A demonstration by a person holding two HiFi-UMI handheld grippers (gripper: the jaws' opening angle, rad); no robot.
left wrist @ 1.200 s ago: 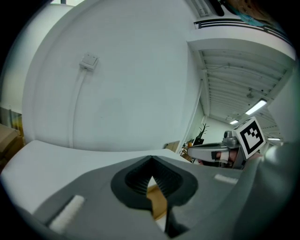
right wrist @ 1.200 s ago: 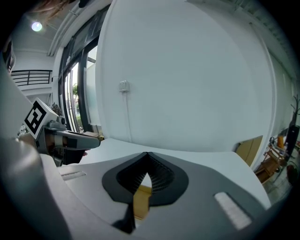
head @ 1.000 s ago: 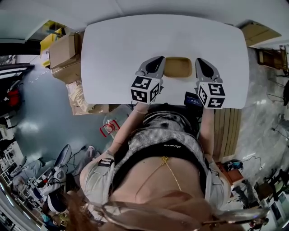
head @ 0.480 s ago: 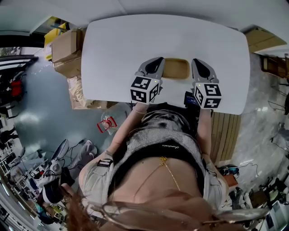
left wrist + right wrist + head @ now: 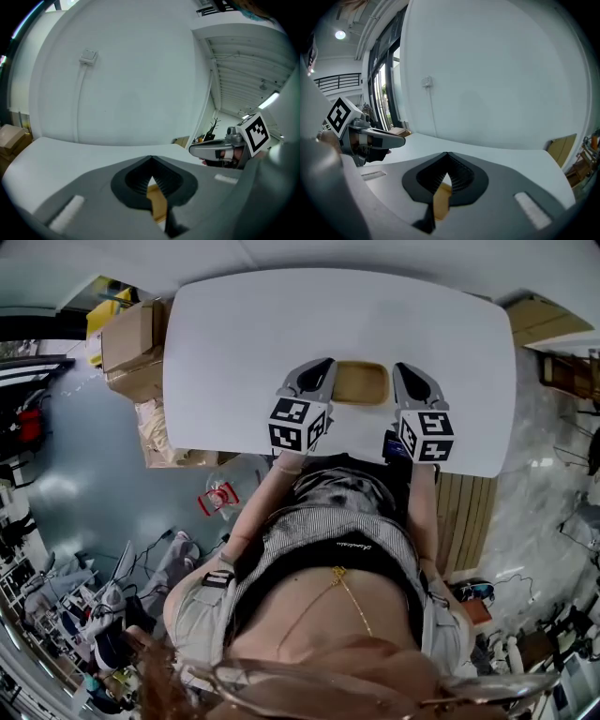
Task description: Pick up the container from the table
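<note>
tan container (image 5: pixel 361 382) is over the white table (image 5: pixel 281 324), close to its near edge, right in front of the person, long side running left to right. left gripper (image 5: pixel 326 369) is on its left end, right gripper (image 5: pixel 403 371) on its right end. in both gripper views the jaws are clamped down with a strip of the tan wall pinched between the pads, tips meeting above it. can't tell if it's resting on the surface or just off it. each gripper view shows the other gripper straight across. small dark object (image 5: pixel 392 444) at the table's near edge, just beside the right gripper. off the table: cardboard boxes (image 5: pixel 131 338) on the floor to the left, slatted wooden panel (image 5: pixel 471 512) to the right, wall box with a cable run (image 5: pixel 88 56) on the far wall
</note>
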